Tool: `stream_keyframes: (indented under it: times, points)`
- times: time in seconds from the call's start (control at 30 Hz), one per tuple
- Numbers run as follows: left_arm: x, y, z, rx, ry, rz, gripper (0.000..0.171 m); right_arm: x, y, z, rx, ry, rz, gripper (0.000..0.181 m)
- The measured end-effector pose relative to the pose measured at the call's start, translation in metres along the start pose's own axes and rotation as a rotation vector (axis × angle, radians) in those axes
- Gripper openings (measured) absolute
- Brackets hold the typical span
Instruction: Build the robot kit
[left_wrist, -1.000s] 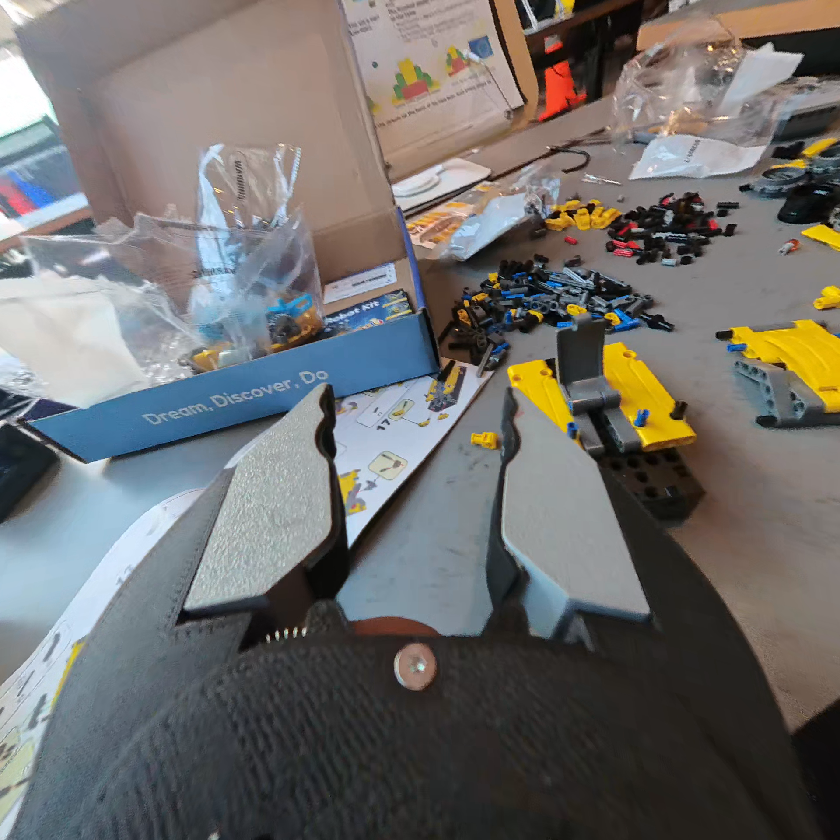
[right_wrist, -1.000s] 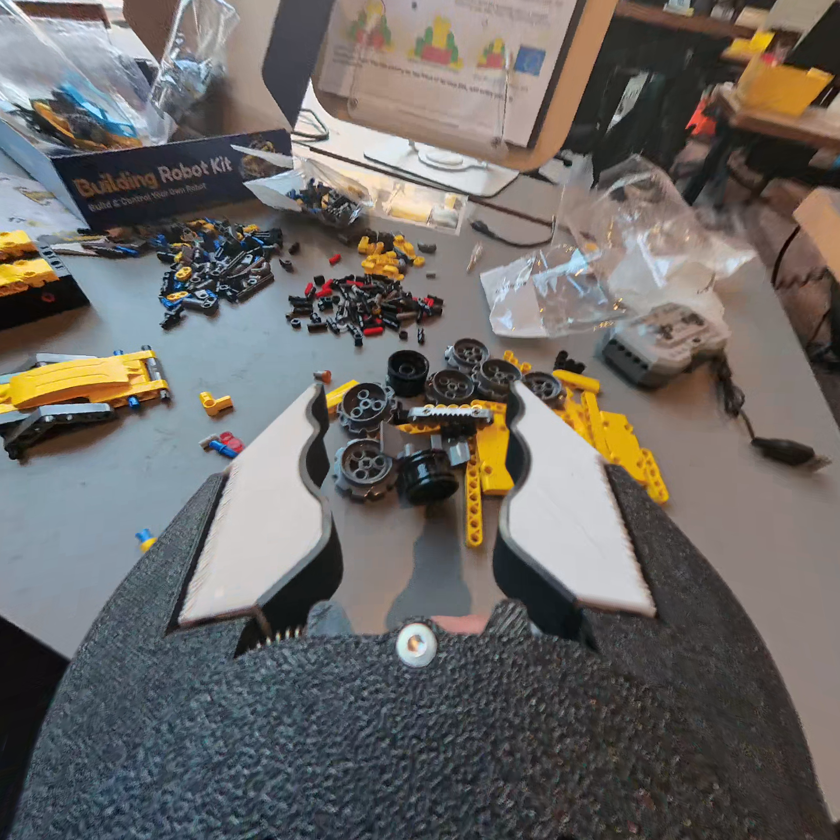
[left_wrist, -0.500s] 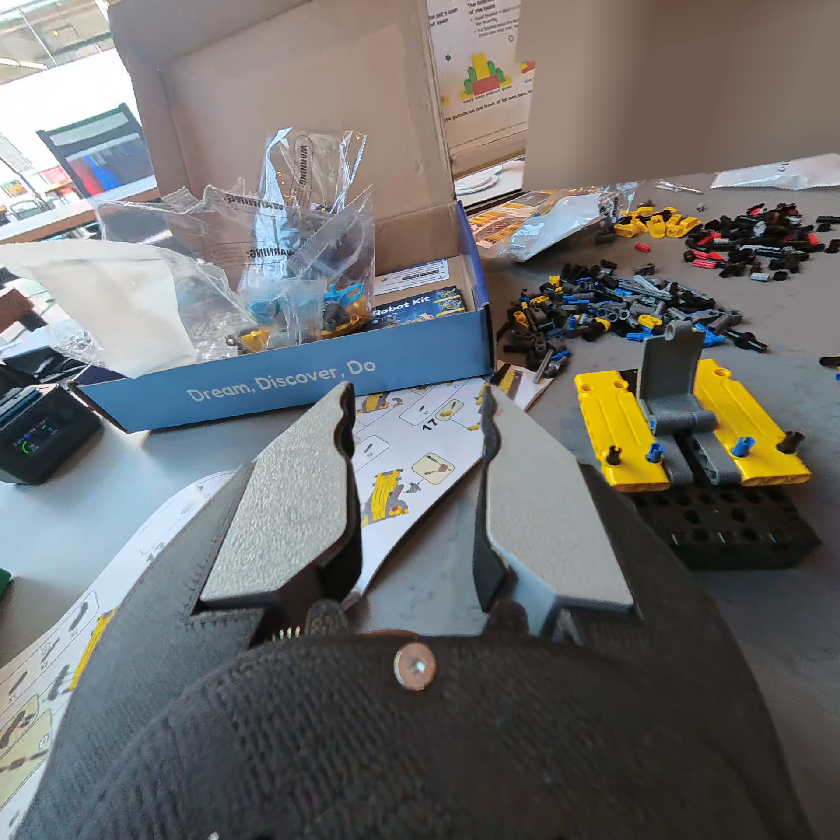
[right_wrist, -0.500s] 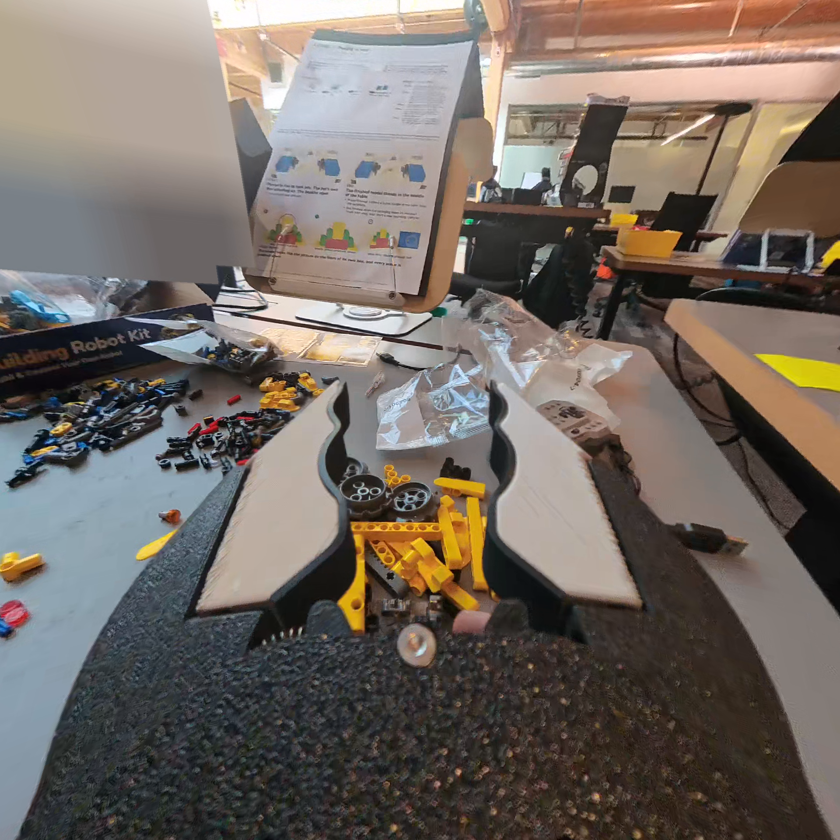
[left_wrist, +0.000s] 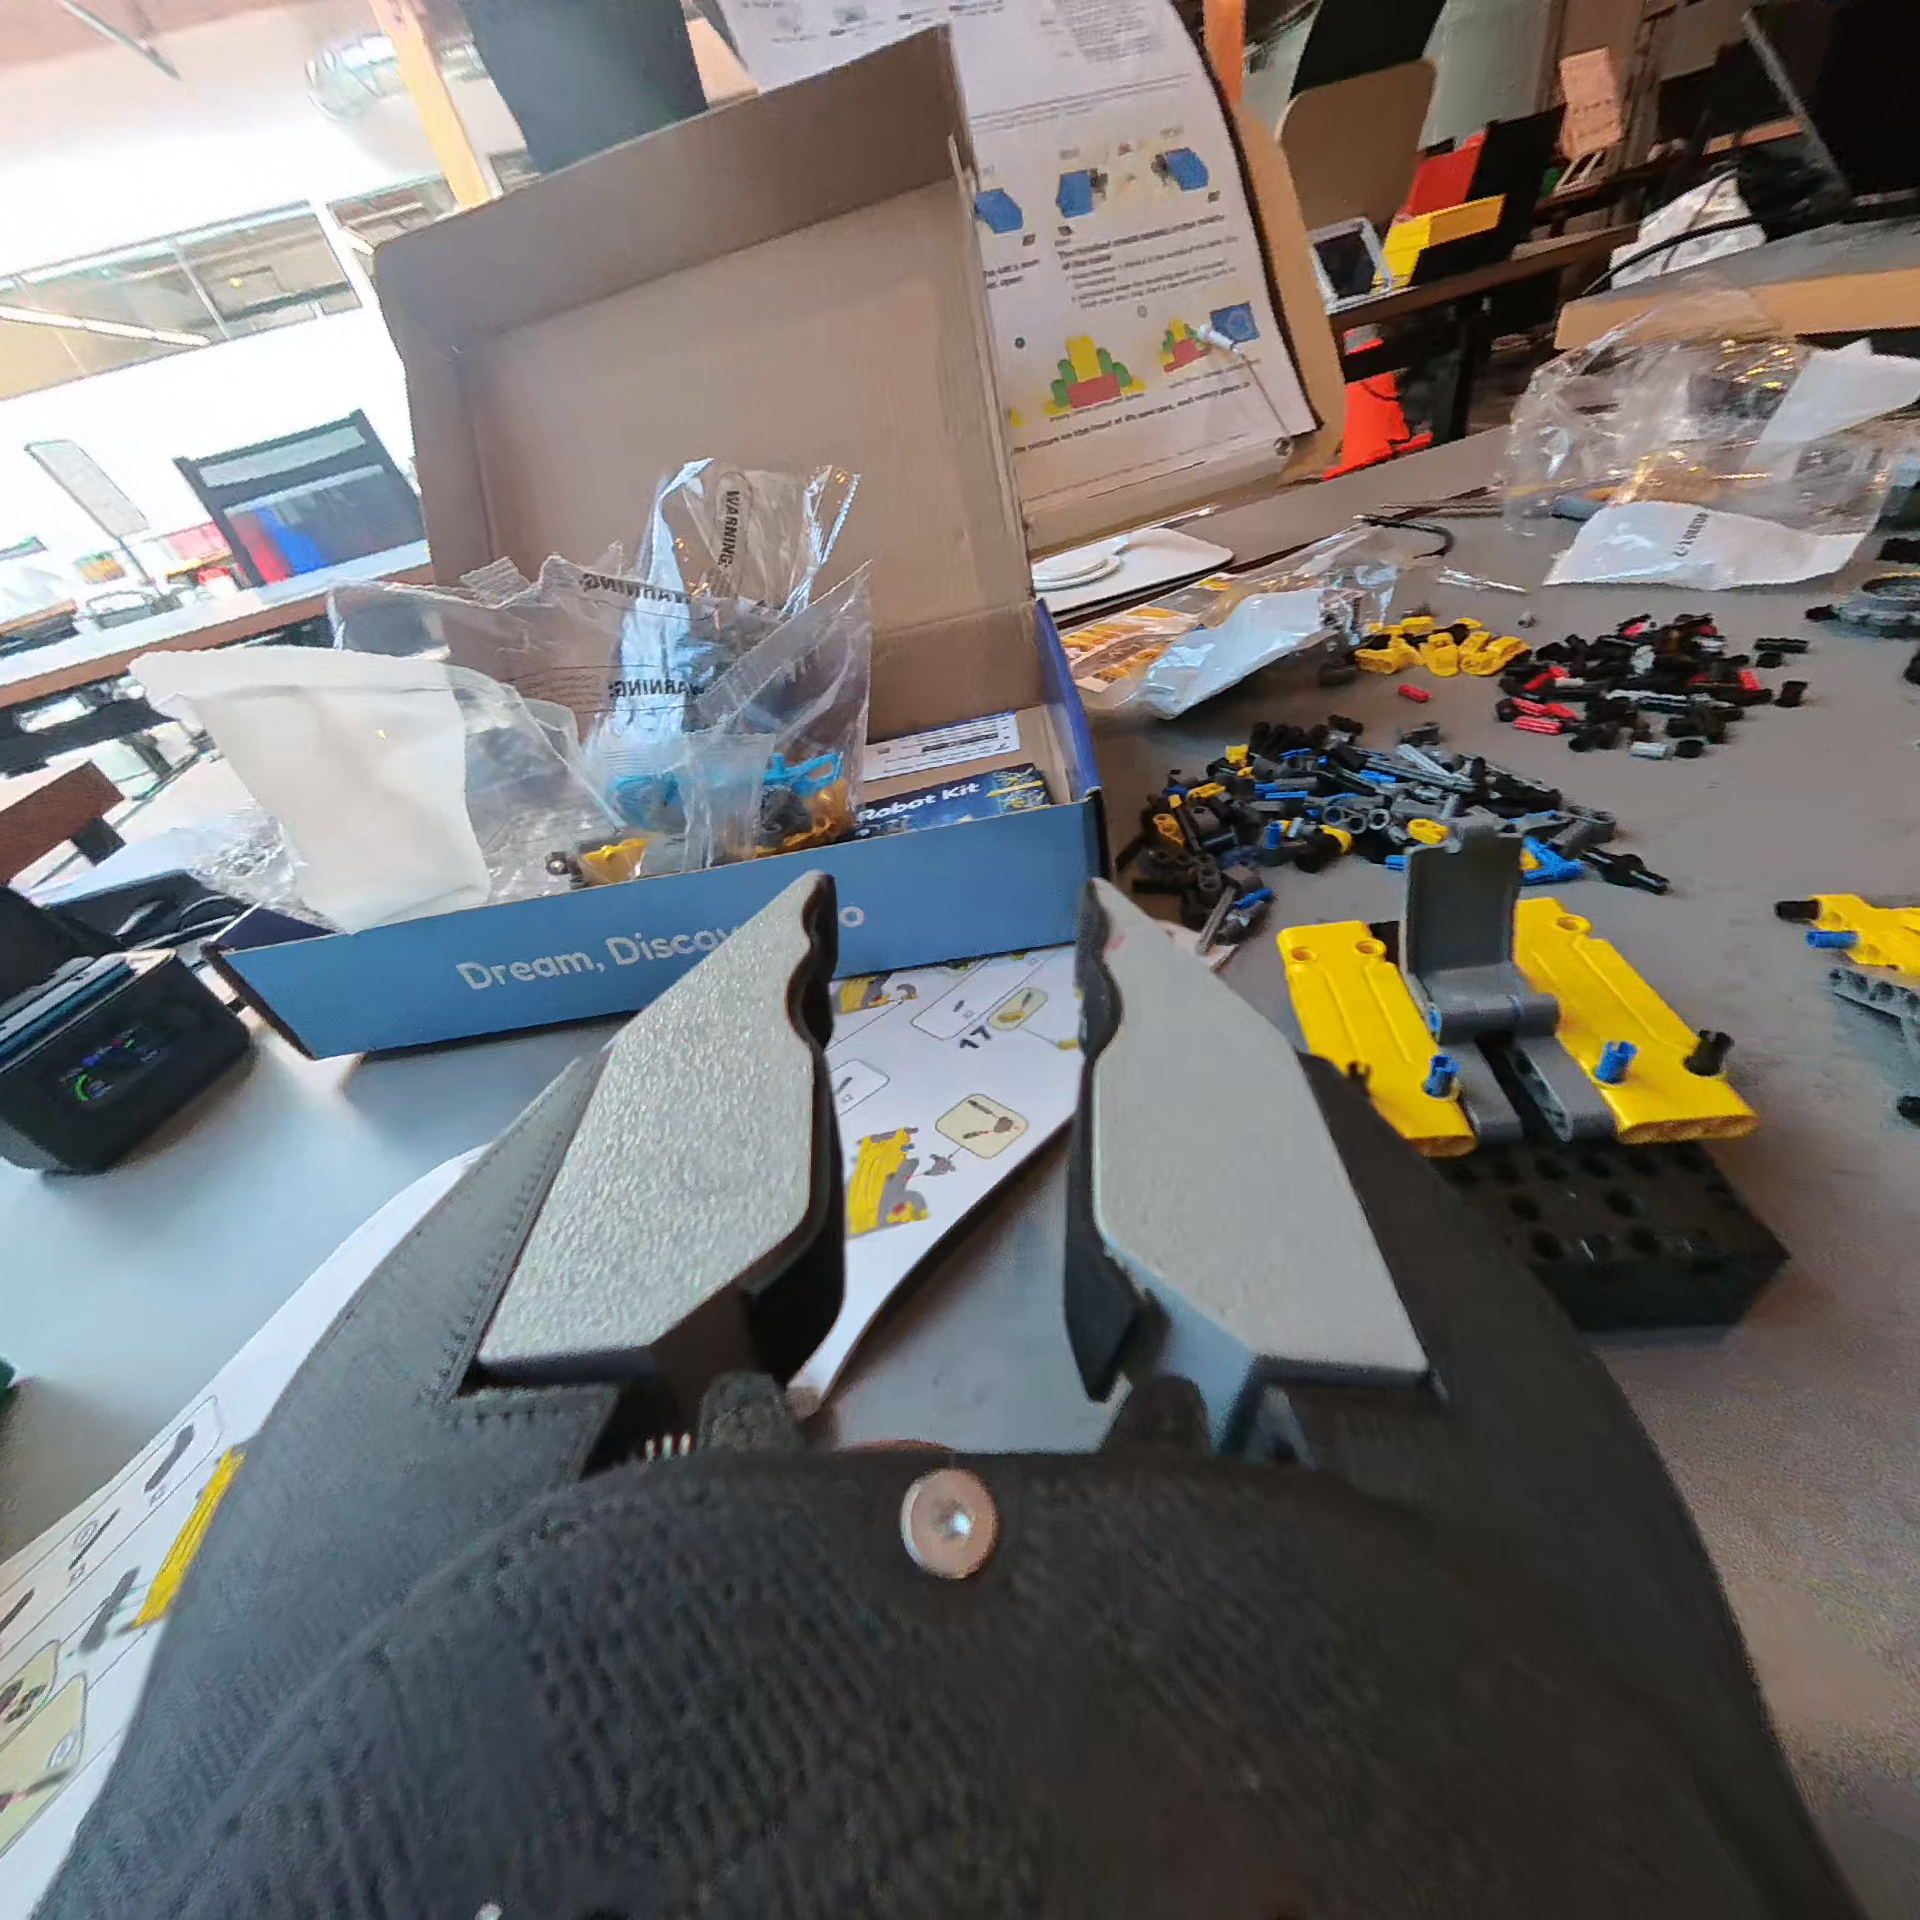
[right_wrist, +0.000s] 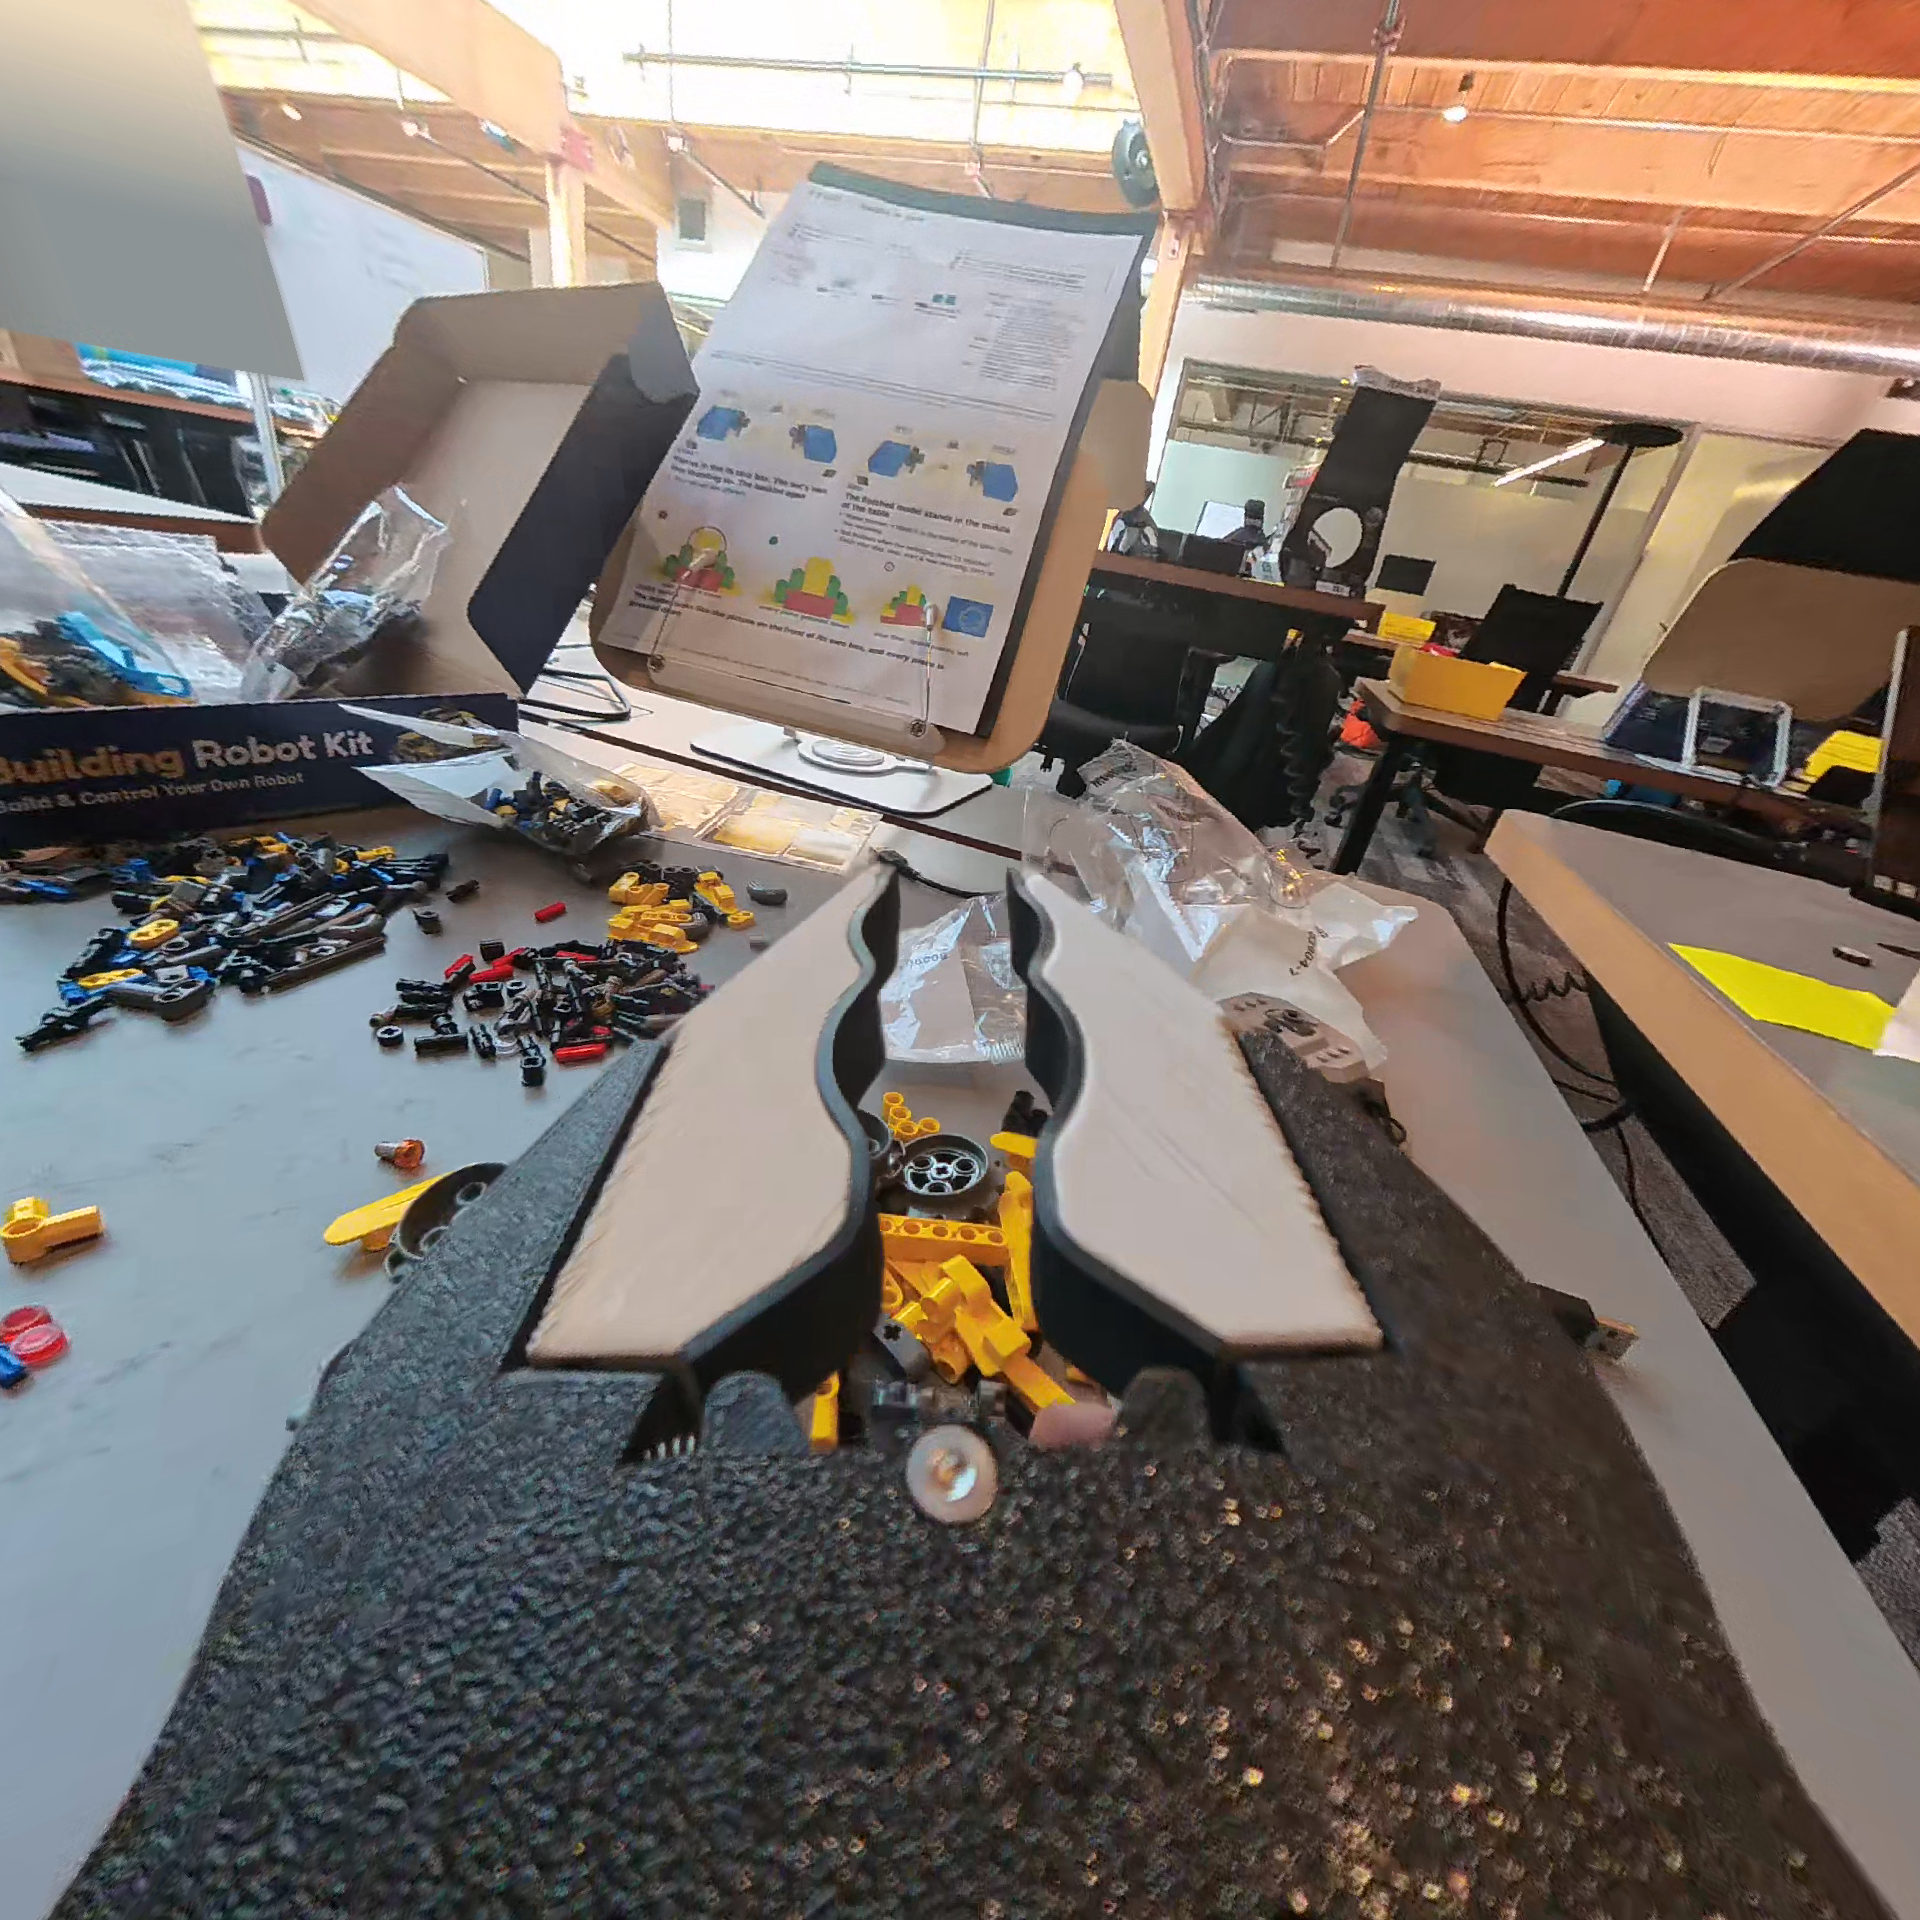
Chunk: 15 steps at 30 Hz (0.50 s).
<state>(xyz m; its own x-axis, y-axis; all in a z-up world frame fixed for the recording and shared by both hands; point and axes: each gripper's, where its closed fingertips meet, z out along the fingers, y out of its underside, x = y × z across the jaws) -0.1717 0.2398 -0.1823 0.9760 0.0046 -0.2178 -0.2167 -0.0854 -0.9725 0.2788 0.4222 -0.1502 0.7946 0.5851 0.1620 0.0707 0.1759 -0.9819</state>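
Grey table (left_wrist: 1714, 1455) strewn with bricks, left gripper (left_wrist: 954, 935) jaws apart, empty, over white instruction sheet (left_wrist: 966, 1101), right gripper (right_wrist: 951, 904) jaws narrow, empty, above yellow plastic beams (right_wrist: 956, 1278), seen only there.

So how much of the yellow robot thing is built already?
One yellow-and-grey section sits joined on a black base. Nothing is in hand: the left claw is open over the instruction sheet, the right claw open above loose yellow beams. Left: heaps of small pieces on the table and bags of parts in the box.
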Motion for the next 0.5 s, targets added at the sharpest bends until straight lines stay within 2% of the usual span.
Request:
stream_keyframes:
  times: [0.1, 0.2, 0.3, 0.37, 0.43, 0.5]
  points:
    - [0.012, -0.015, -0.012, 0.107, 0.017, 0.043, 0.039, -0.004, 0.009, 0.003, -0.047, -0.021, -0.016, 0.000]
    - [0.033, -0.030, -0.042, 0.199, 0.006, -0.017, 0.029, -0.001, 0.018, 0.005, -0.106, 0.028, -0.087, 0.000]
    - [0.074, -0.030, -0.064, 0.177, 0.116, -0.043, 0.029, 0.001, 0.018, 0.005, -0.120, 0.086, -0.181, 0.000]
    - [0.092, -0.026, -0.075, 0.181, 0.168, 0.014, 0.026, 0.001, 0.020, 0.006, -0.136, 0.097, -0.211, 0.000]
    - [0.092, -0.018, -0.078, 0.171, 0.152, 0.053, 0.019, 0.001, 0.021, 0.006, -0.144, 0.108, -0.225, 0.000]
    - [0.095, -0.010, -0.077, 0.117, 0.210, 0.040, 0.018, 0.002, 0.021, 0.005, -0.146, 0.117, -0.219, 0.000]
